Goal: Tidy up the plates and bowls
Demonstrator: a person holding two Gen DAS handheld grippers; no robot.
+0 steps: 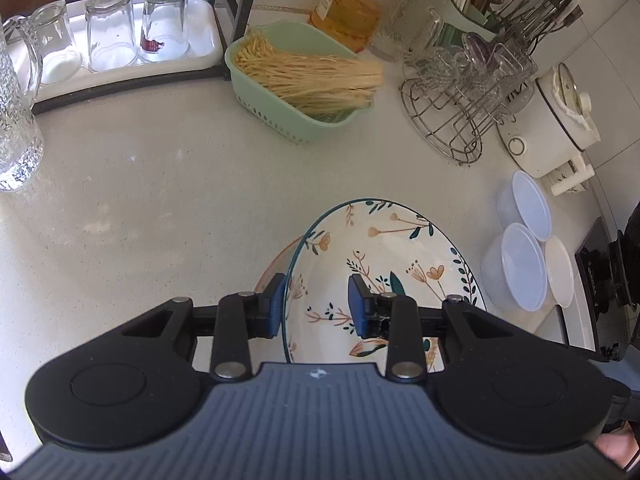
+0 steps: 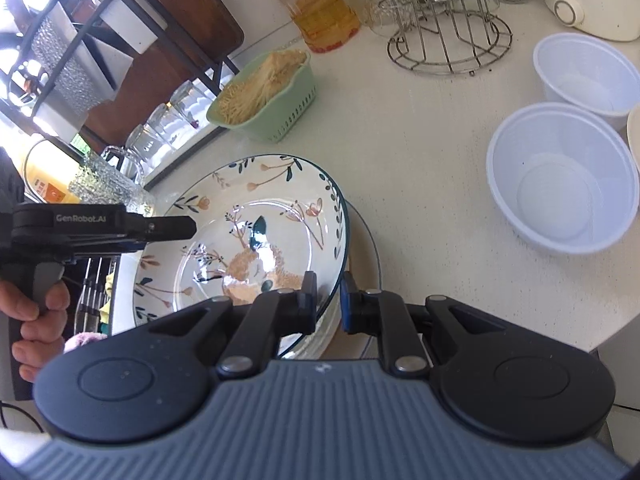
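A floral plate with a dark blue rim (image 1: 384, 248) is held tilted above a second plate (image 1: 276, 264) lying on the counter. My left gripper (image 1: 316, 306) is open, its fingers straddling the plate's left rim with a wide gap. In the right wrist view the same floral plate (image 2: 248, 232) shows, and my right gripper (image 2: 326, 304) is shut on its right rim. The lower plate (image 2: 368, 256) peeks out beneath. The left gripper (image 2: 176, 228) shows there at the plate's far left edge.
White plastic bowls (image 2: 560, 180) (image 1: 520, 264) stand to the right. A green basket of noodles (image 1: 296, 80), a wire glass rack (image 1: 460, 92), a red-lidded jar (image 1: 352, 4), a white cooker (image 1: 556, 116) and a tray of upturned glasses (image 1: 112, 32) line the back.
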